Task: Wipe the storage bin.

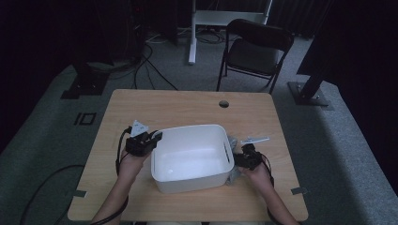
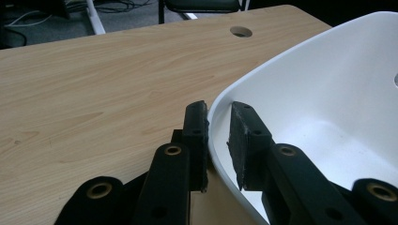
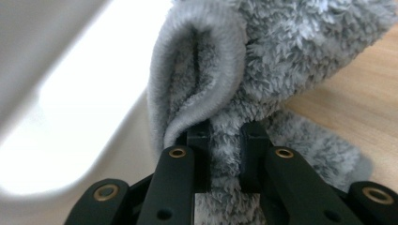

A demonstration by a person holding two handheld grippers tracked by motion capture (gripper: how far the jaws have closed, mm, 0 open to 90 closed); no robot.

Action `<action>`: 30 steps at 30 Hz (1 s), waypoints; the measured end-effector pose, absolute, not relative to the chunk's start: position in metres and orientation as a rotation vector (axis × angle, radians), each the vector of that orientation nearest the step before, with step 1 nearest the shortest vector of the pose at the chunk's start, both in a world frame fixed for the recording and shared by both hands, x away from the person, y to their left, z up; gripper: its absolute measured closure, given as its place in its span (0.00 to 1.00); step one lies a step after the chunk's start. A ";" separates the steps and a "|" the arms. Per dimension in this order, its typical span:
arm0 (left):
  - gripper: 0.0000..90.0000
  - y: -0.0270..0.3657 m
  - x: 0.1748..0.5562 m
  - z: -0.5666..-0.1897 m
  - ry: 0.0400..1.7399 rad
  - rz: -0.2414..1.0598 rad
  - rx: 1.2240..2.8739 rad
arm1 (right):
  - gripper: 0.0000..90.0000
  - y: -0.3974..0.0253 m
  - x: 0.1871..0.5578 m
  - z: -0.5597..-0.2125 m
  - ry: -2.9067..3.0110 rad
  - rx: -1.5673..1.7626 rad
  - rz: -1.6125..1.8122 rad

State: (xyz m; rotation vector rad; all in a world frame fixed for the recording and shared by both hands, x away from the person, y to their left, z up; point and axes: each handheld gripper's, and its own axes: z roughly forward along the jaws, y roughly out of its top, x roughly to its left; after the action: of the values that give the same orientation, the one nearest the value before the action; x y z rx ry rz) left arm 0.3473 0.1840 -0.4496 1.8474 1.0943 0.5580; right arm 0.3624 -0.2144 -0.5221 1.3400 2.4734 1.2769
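Note:
A white plastic tub [image 1: 187,127] stands in the middle of the wooden table [image 1: 187,103]. My left gripper [image 1: 157,136] is at its left rim. In the left gripper view the gripper [image 2: 218,136] has one jaw outside and one inside the tub [image 2: 328,93], shut on the thin rim. A grey fluffy cloth [image 1: 231,141] hangs between the tub's right wall and my right gripper [image 1: 237,159]. In the right gripper view the gripper [image 3: 225,145] is shut on a fold of that cloth [image 3: 291,56], right beside the tub wall [image 3: 70,117].
The tub looks empty inside. A round cable hole [image 1: 224,103] sits near the table's far edge. Beyond the table, a black folding chair [image 1: 256,47] and stand legs with cables are on the dark floor.

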 end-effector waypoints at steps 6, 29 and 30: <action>0.85 0.188 0.348 -0.451 1.084 0.535 1.837 | 0.87 -0.214 0.368 -0.531 2.474 1.389 1.274; 0.65 0.203 0.348 -0.448 1.070 0.475 1.795 | 0.87 -0.266 0.350 -0.492 2.256 1.432 1.480; 0.65 0.206 0.348 -0.446 1.065 0.479 1.784 | 0.87 -0.268 0.349 -0.492 2.257 1.436 1.482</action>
State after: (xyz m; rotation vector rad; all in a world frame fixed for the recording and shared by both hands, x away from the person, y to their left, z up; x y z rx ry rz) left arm 0.3479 0.2059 -0.4456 1.7839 1.0647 0.4788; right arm 0.3491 -0.2678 -0.4915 1.4360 2.2570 1.4817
